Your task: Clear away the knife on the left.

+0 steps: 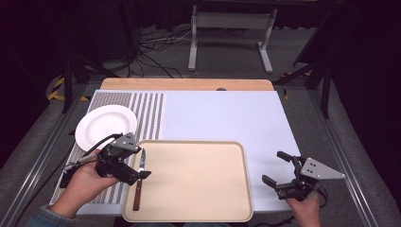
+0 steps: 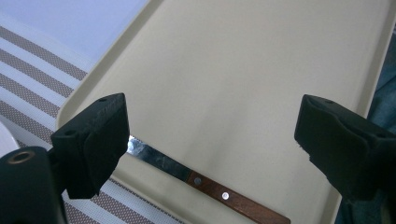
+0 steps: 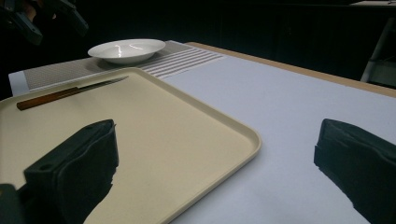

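A knife (image 1: 138, 182) with a brown wooden handle lies flat along the left side of a beige tray (image 1: 194, 184), blade pointing away from me. My left gripper (image 1: 141, 162) hovers just above the blade, open, with nothing between its pads. In the left gripper view the knife (image 2: 205, 182) lies on the tray (image 2: 233, 70) below the wide-apart jaws of the left gripper (image 2: 210, 140). My right gripper (image 1: 273, 167) is open and holds nothing, just right of the tray. In the right gripper view the right gripper (image 3: 215, 168) looks across the tray (image 3: 163, 126) to the knife (image 3: 70, 92).
A white plate (image 1: 106, 125) sits on a striped mat (image 1: 146, 113) at the left, behind the tray; the right gripper view also shows the plate (image 3: 126, 49). A white sheet (image 1: 227, 113) covers the table. A stand and cables lie on the floor beyond the far edge.
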Action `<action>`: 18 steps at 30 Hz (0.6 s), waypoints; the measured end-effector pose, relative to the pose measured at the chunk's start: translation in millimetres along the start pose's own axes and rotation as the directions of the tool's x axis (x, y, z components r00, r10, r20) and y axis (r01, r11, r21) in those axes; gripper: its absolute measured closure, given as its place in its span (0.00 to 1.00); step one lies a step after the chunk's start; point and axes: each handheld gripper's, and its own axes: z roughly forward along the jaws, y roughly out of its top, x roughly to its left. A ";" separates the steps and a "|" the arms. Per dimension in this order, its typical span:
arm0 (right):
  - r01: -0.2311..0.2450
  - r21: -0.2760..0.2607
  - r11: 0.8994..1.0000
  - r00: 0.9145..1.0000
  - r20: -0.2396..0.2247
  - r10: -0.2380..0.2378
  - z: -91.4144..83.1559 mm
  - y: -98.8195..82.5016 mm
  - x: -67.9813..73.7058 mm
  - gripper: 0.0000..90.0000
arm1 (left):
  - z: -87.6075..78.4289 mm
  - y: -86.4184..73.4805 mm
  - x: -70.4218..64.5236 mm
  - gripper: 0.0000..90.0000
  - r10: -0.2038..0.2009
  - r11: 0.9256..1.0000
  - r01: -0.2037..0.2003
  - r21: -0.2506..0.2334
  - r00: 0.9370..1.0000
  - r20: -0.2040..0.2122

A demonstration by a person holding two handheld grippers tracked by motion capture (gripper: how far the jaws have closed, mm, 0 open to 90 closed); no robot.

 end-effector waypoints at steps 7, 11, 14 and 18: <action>-0.002 0.004 1.000 1.000 0.001 0.002 -0.2 -0.1 0.2 0.00 | -15.8 -16.9 3.6 0.10 -0.008 0.994 0.005 -0.109 1.000 -0.027; 0.004 -0.001 1.000 1.000 -0.001 -0.004 -0.1 -0.1 0.0 0.00 | -22.3 -29.2 5.5 0.08 -0.006 0.978 -0.011 -0.209 0.997 -0.077; 0.004 -0.001 1.000 1.000 0.005 -0.004 -1.3 0.1 -0.4 0.00 | -25.7 -38.2 7.0 0.07 -0.010 0.959 -0.015 -0.283 0.996 -0.087; 0.009 -0.004 1.000 1.000 0.012 -0.009 -3.3 0.8 -0.9 0.00 | -30.1 -50.7 7.7 0.06 0.005 0.926 -0.041 -0.374 0.995 -0.096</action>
